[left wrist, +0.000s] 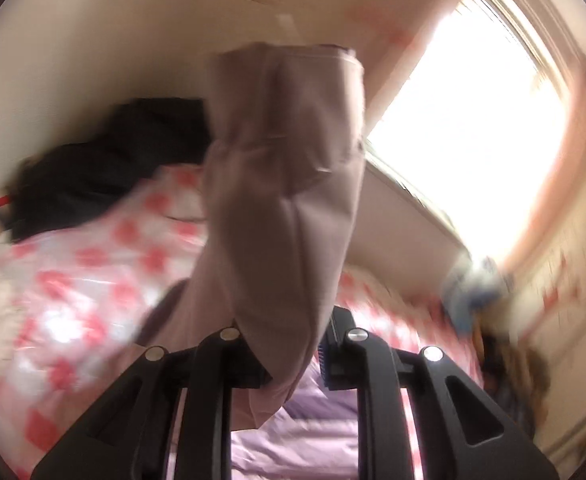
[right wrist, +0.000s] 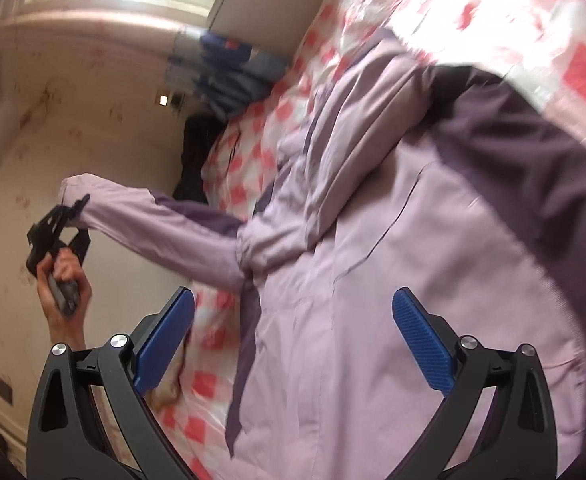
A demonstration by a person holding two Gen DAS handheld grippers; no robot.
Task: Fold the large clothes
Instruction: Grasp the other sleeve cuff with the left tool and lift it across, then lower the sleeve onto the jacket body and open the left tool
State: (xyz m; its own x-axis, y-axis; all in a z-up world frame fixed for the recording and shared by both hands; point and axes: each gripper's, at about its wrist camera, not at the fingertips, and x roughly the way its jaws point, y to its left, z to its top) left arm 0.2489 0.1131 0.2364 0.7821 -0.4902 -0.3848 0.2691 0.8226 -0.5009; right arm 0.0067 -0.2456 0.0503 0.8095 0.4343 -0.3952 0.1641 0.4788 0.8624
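Observation:
A lilac jacket with dark purple panels (right wrist: 393, 240) lies spread on a bed with a red-and-white checked cover (right wrist: 249, 152). My left gripper (left wrist: 289, 356) is shut on the jacket's sleeve (left wrist: 285, 184), which rises in front of its camera. In the right wrist view that gripper (right wrist: 73, 208) holds the sleeve cuff, stretched out to the left off the bed's side. My right gripper (right wrist: 293, 344) is open and empty, hovering over the jacket's body.
A dark garment (left wrist: 105, 164) lies at the bed's far end by the wall. A blue-grey pile (right wrist: 229, 72) sits at the bed's other end under a bright window (left wrist: 469, 136). The wall (right wrist: 73, 128) runs alongside the bed.

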